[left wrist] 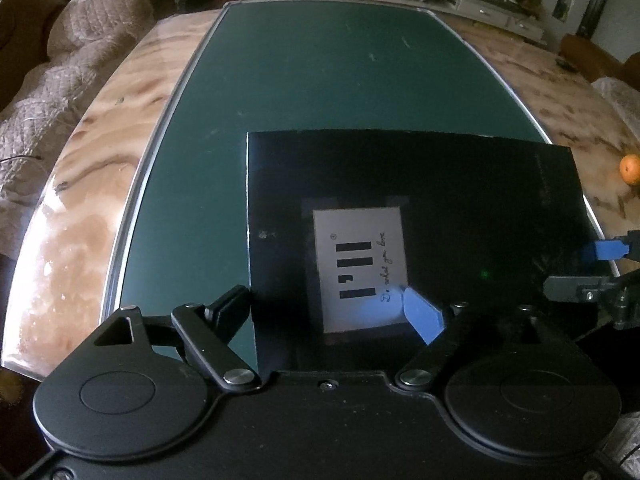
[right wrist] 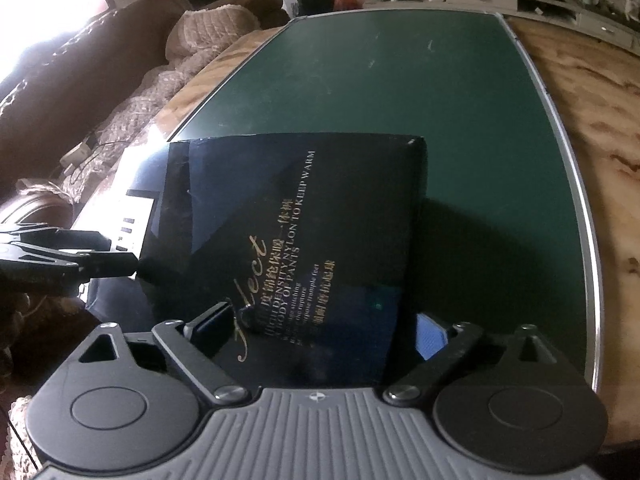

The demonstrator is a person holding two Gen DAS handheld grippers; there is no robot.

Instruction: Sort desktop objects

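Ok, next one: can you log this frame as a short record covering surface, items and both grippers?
surface: green table top, marbled border
item 1: black box with white label
item 2: black package, gold lettering; cannot tell if it is the same item
left gripper: open, over the box's near edge
right gripper: jaws wide beside the package, grip unclear
aside: orange on the border

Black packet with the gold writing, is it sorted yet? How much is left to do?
Done: nothing yet; no sorted pile shows on the green table top. In hand: the black packet sits between the right hand-held gripper fingers, and the left hand-held gripper reaches the white-label packet. Whether either grips is unclear. Left: placing both, and perhaps the orange.
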